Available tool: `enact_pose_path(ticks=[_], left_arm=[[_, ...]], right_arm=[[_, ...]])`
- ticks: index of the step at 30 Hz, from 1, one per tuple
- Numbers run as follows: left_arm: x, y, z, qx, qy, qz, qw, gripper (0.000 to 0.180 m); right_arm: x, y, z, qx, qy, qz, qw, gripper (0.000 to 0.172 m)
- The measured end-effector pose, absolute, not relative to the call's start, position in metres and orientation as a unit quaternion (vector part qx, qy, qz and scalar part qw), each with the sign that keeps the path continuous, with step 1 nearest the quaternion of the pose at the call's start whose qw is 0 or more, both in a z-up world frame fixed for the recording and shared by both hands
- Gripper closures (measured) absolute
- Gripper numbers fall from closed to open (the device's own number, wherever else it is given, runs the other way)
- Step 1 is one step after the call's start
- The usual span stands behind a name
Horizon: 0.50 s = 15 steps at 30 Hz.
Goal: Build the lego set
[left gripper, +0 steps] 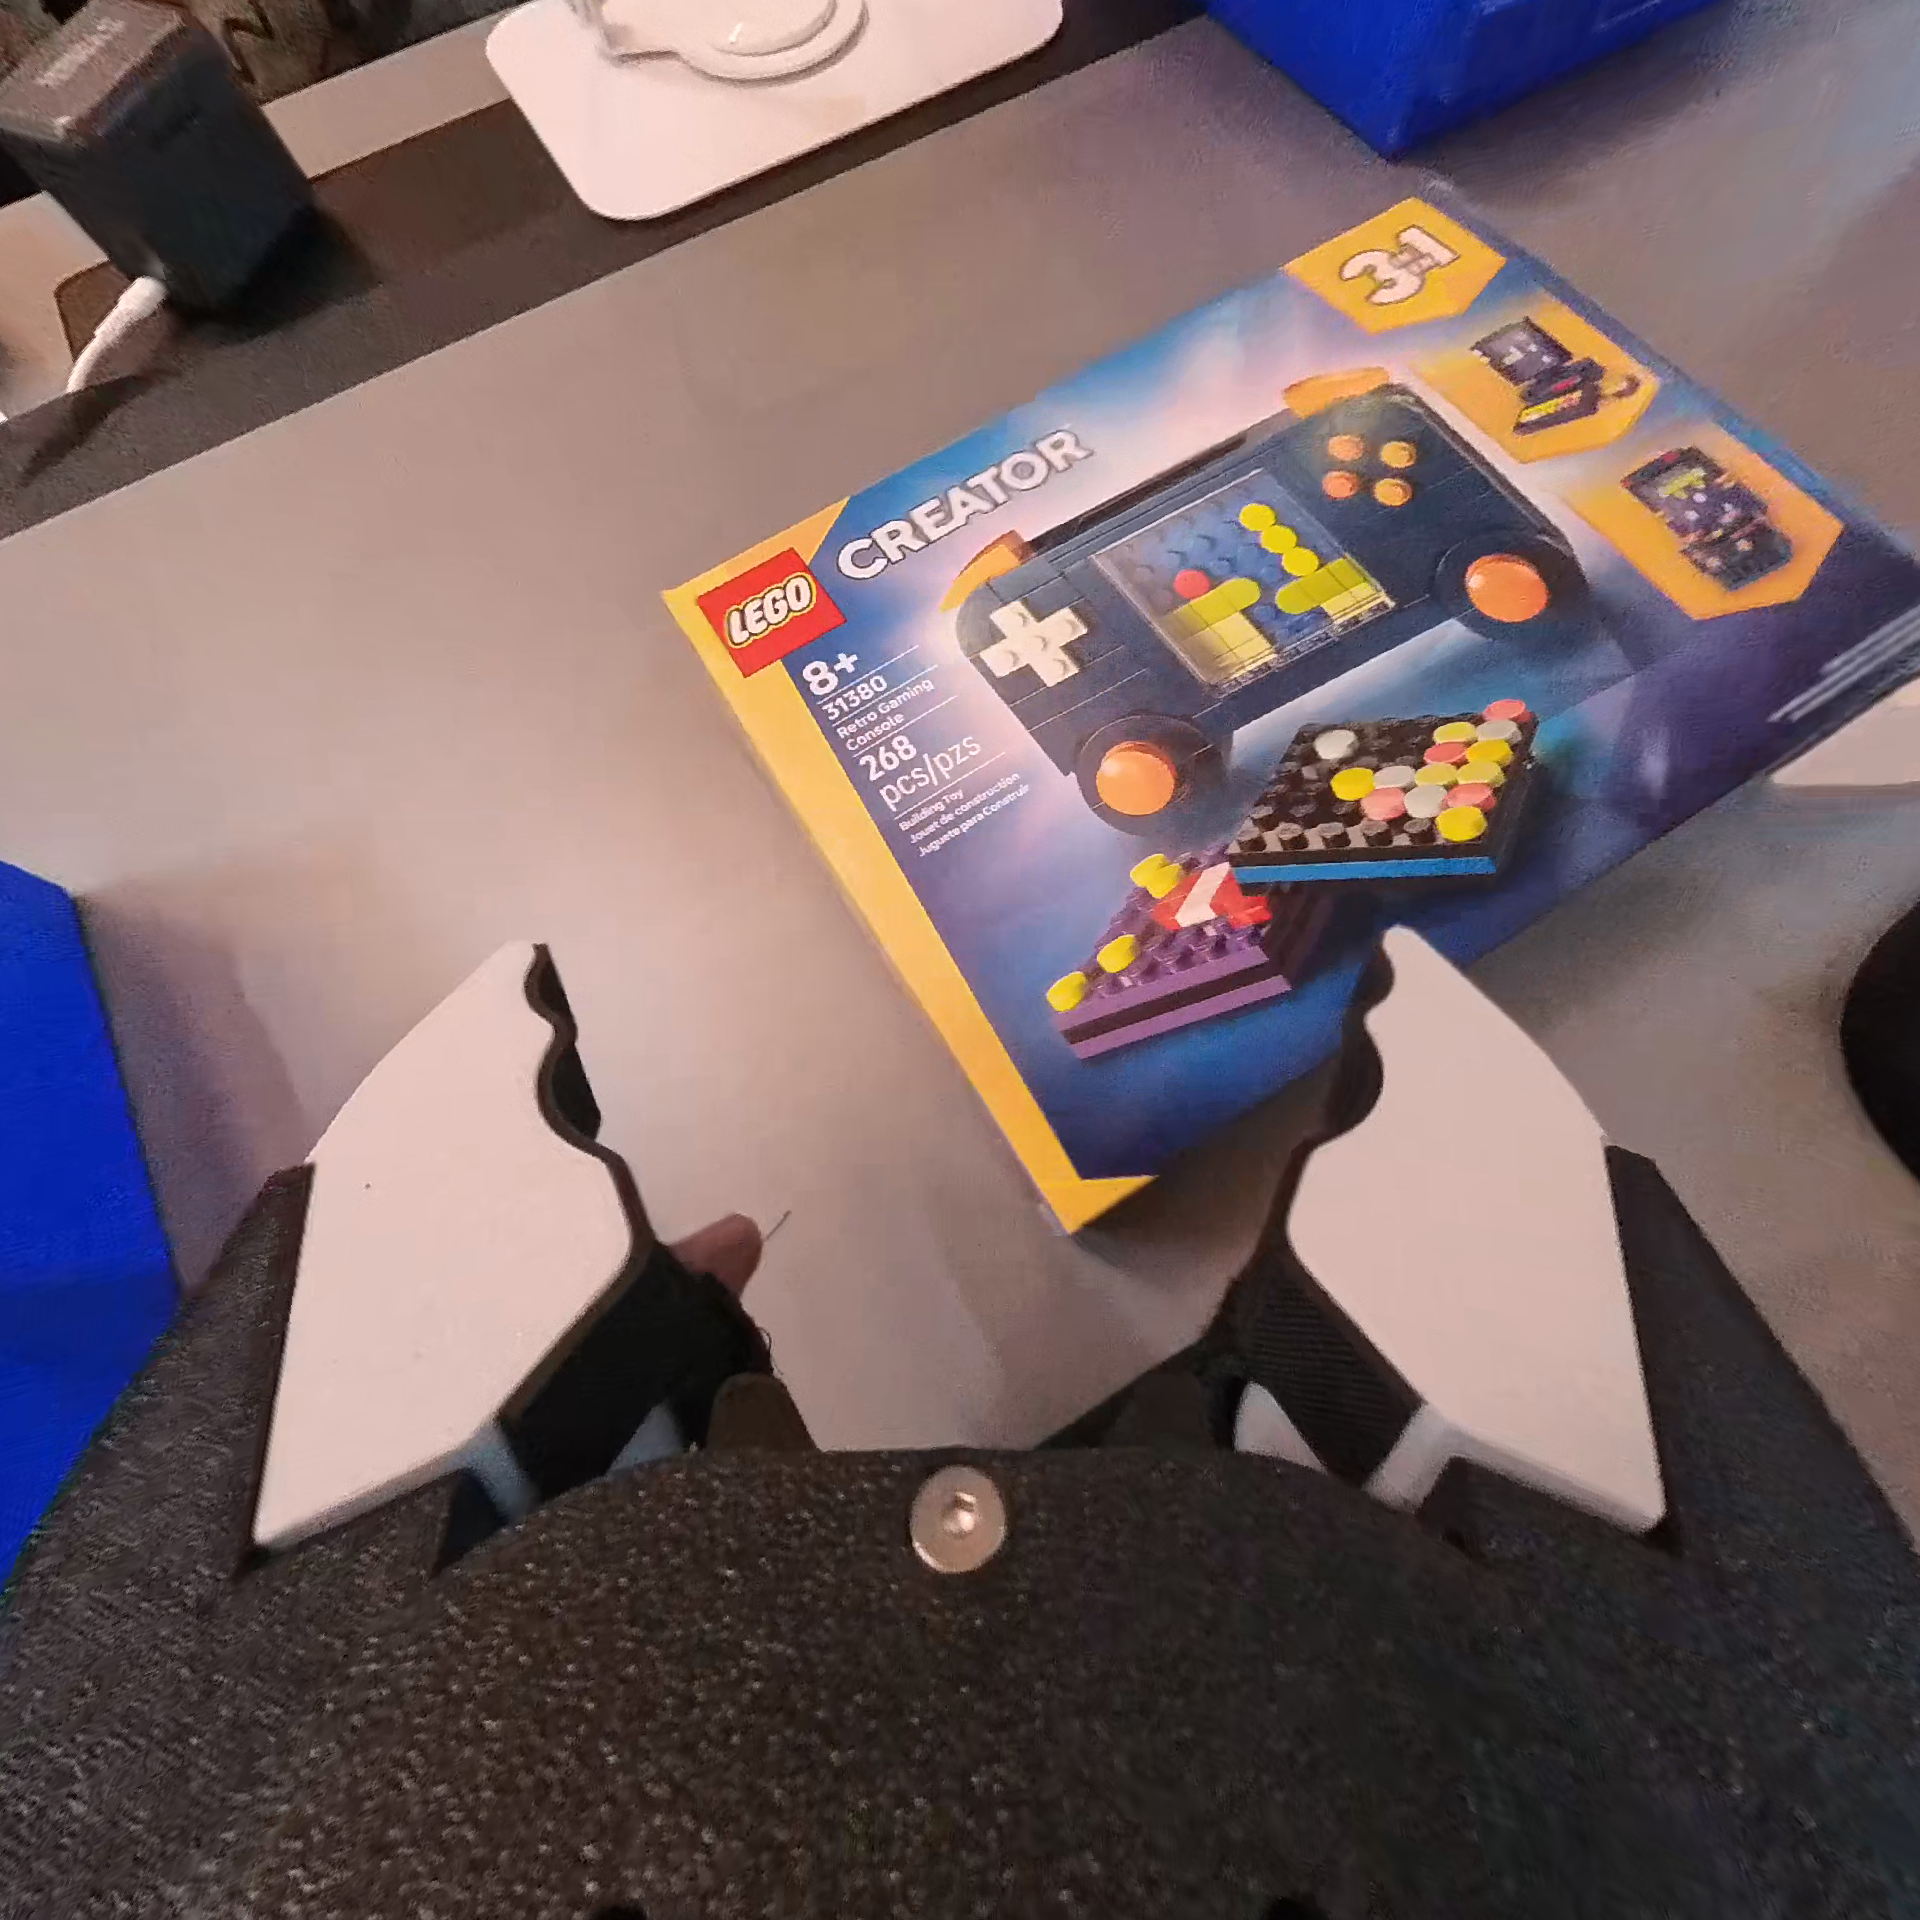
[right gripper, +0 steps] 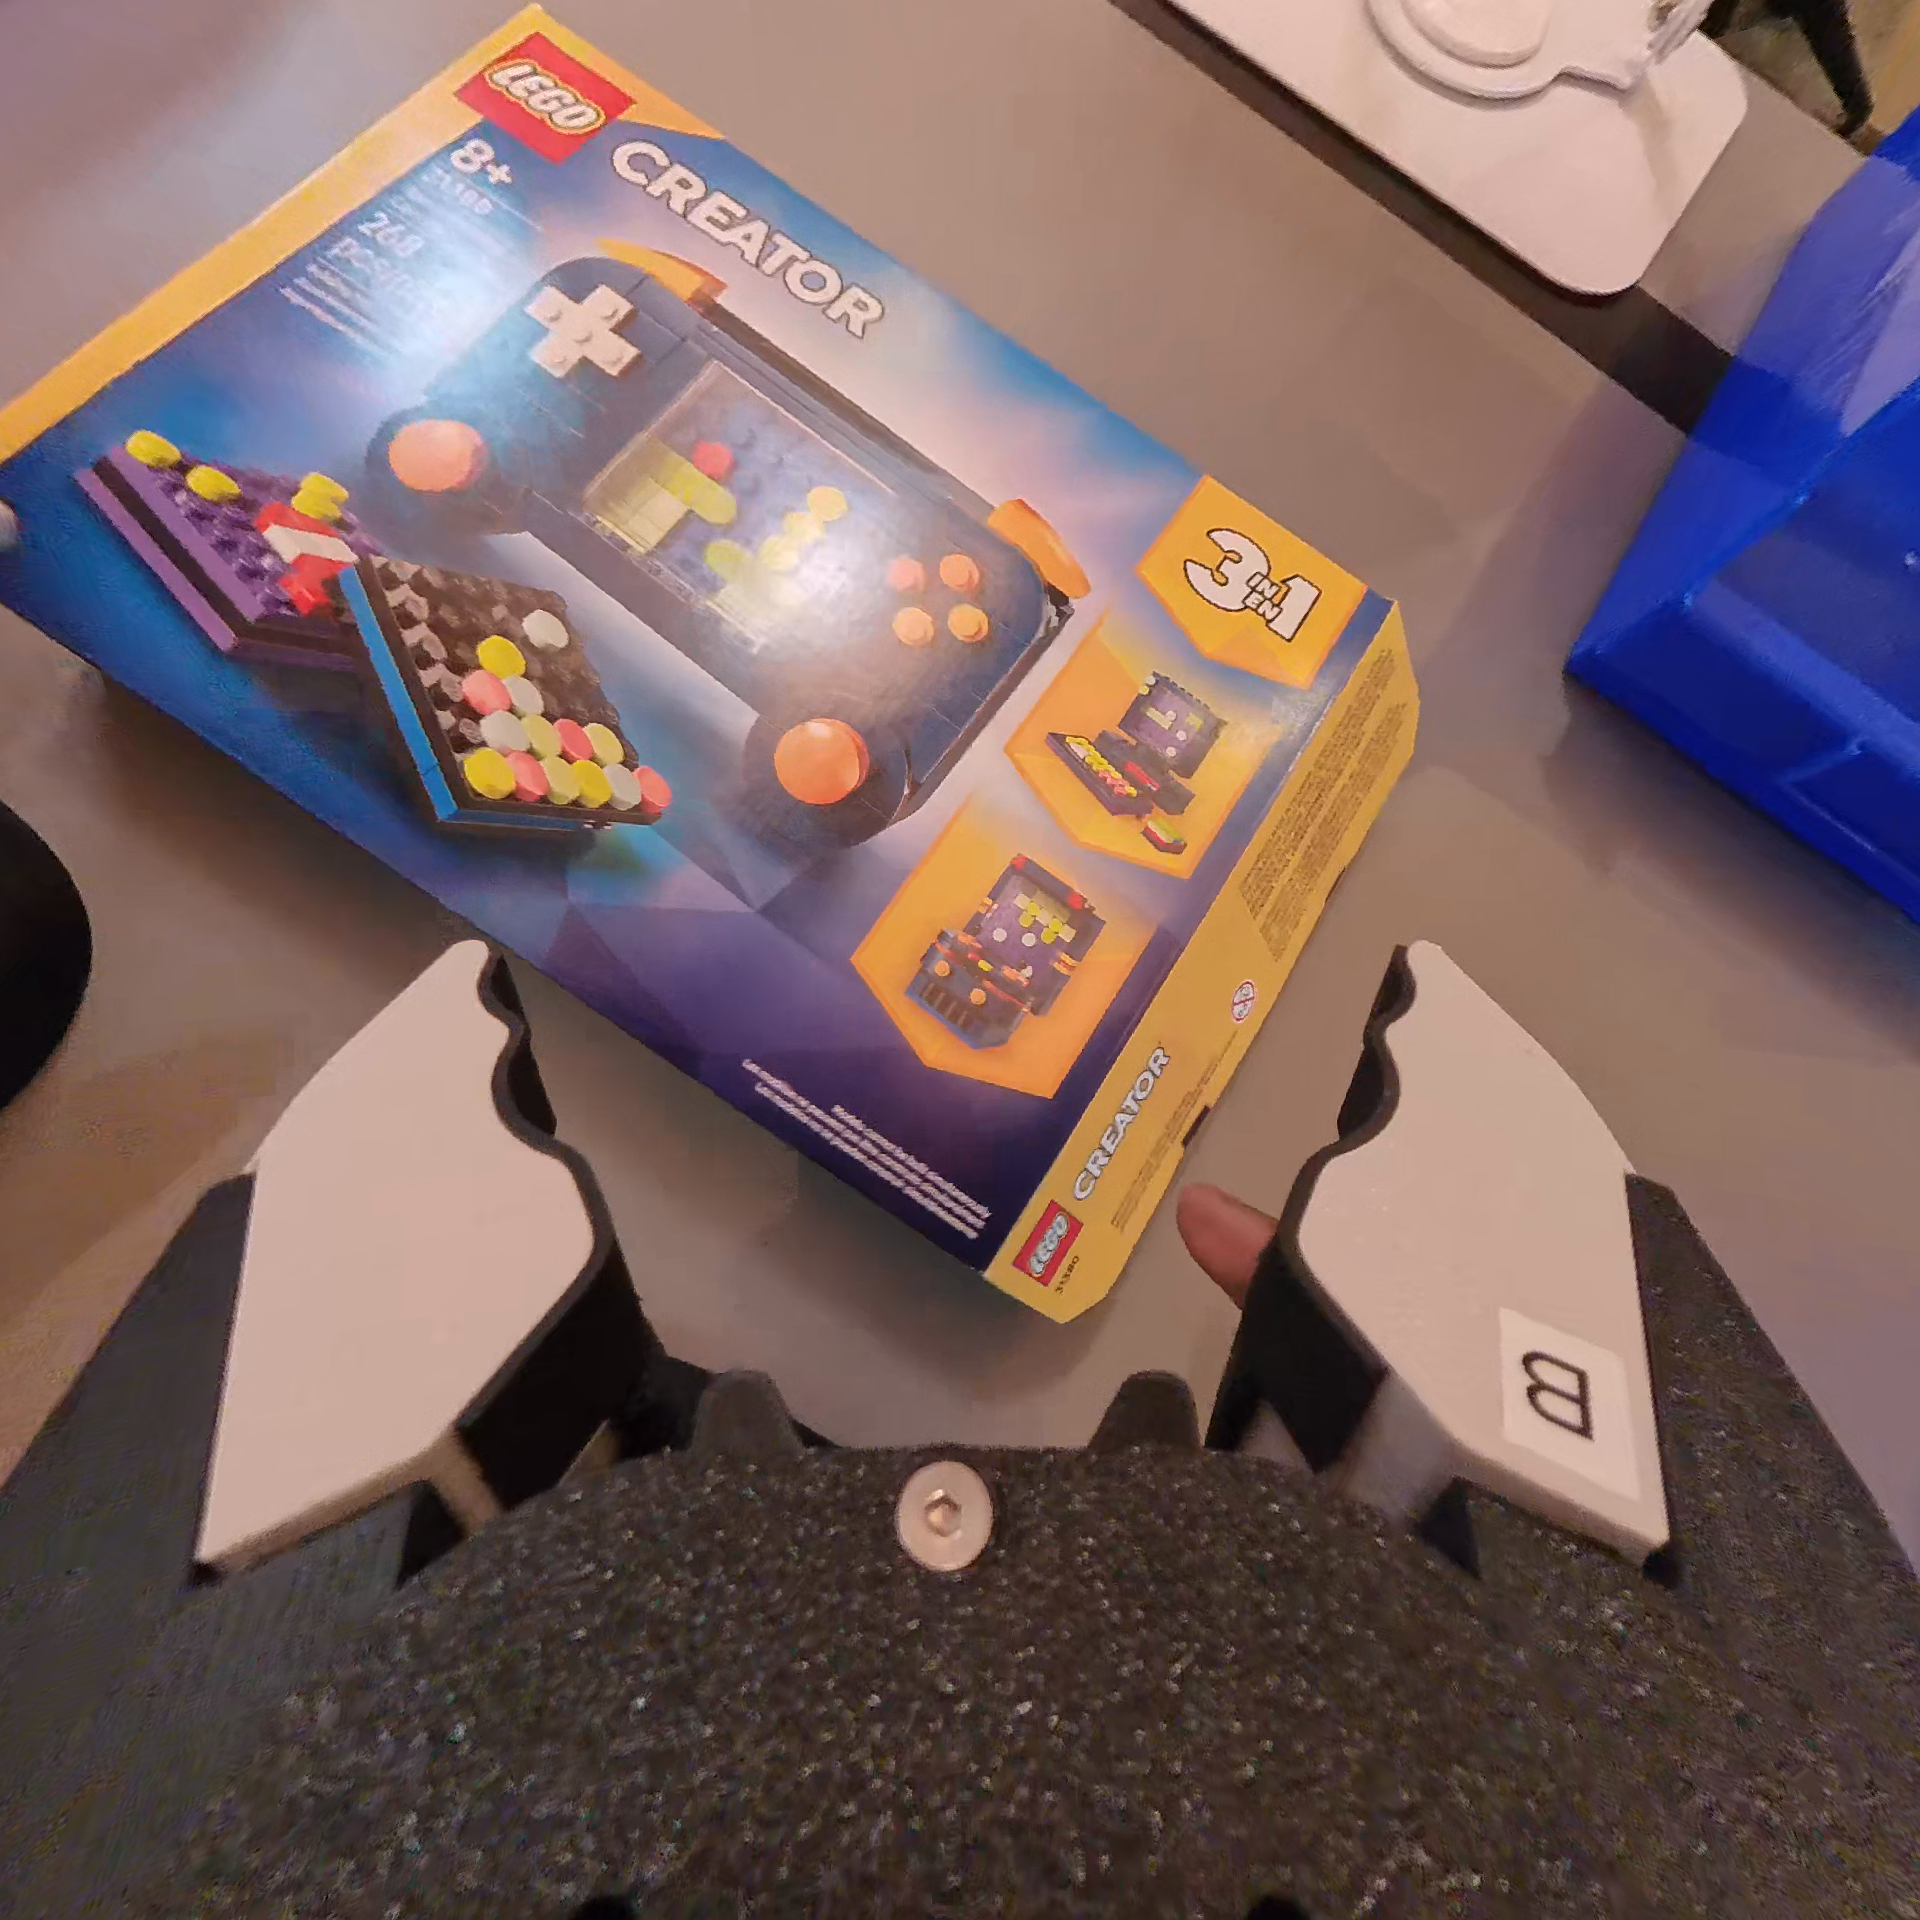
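Observation:
A flat blue and yellow toy brick box [left gripper: 1247, 686] lies on the grey table [left gripper: 416, 727]. My left gripper [left gripper: 961, 951] hovers over the box's near left corner. Its jaws are spread wide and nothing is between the white fingers [left gripper: 468, 1195]. In the right wrist view the same box [right gripper: 727, 623] lies slantwise. My right gripper [right gripper: 945, 961] hovers over its near right corner, jaws wide open, its fingers [right gripper: 1475, 1195] touching nothing. A fingertip of the person's hand [right gripper: 1221, 1236] shows by the right finger.
A blue bin [right gripper: 1787, 582] stands to the right of the box, and another blue block [left gripper: 62, 1143] at the far left. A white mat with a clear glass piece [left gripper: 748, 94] lies at the back. A dark box [left gripper: 156, 156] stands at the back left.

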<state>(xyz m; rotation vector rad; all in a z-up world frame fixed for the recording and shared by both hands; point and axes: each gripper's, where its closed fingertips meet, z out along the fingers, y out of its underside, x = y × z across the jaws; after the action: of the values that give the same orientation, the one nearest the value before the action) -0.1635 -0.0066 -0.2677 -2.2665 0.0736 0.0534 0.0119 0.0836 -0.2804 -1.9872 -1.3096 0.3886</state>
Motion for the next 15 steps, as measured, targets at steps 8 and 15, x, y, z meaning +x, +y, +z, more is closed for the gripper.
enact_pose_path(ticks=[8,15], left_arm=[[-0.172,0.001,-0.287,-0.915,0.032,-0.067,0.397,0.047],[-0.186,0.016,-0.304,-0.914,-0.013,-0.165,0.371,0.059]], right_arm=[[0.025,0.107,-0.302,-0.788,-0.503,0.208,0.289,0.026],[0.027,0.126,-0.315,-0.811,-0.456,0.293,0.22,0.046]])
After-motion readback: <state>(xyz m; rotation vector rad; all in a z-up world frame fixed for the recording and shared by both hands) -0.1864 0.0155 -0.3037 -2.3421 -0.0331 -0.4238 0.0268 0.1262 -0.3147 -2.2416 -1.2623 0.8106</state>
